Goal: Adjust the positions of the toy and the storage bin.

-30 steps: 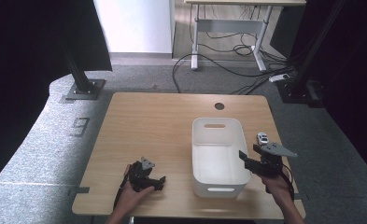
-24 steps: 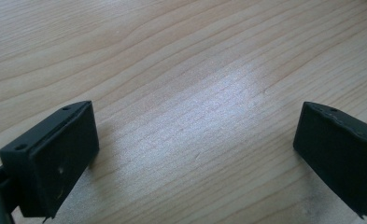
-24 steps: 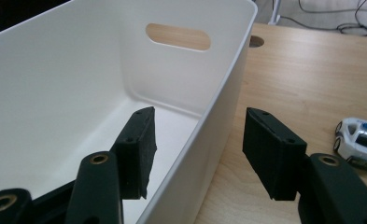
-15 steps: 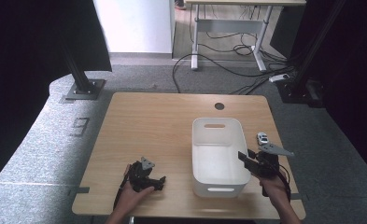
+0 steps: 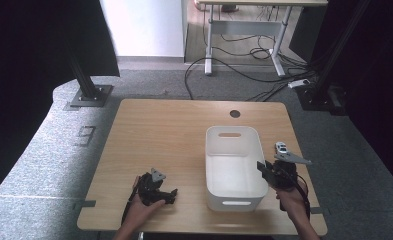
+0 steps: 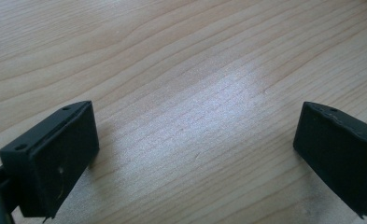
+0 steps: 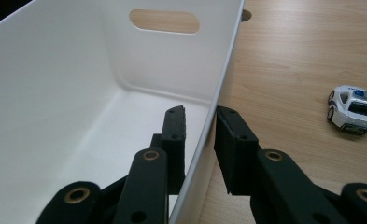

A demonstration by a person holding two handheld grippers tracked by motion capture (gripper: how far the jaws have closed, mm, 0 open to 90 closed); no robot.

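**Bin wall pinched on the right**

While the white plastic bin (image 5: 234,167) sits right of centre on the wooden surface (image 5: 164,135), the right hand-held gripper (image 7: 201,122) has just closed on its right wall. A toy police car (image 7: 354,108) stands nearby; the left hand-held gripper (image 6: 195,140) rests wide, empty.

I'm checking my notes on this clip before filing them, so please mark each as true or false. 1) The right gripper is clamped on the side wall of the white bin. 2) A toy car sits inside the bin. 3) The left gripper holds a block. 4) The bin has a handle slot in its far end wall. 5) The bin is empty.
1) True: the right gripper has just closed on the wall of the white bin, one jaw inside, one outside.
2) False: the toy car stands on the table, outside the bin.
3) False: the left gripper is open over bare wood.
4) True.
5) True.
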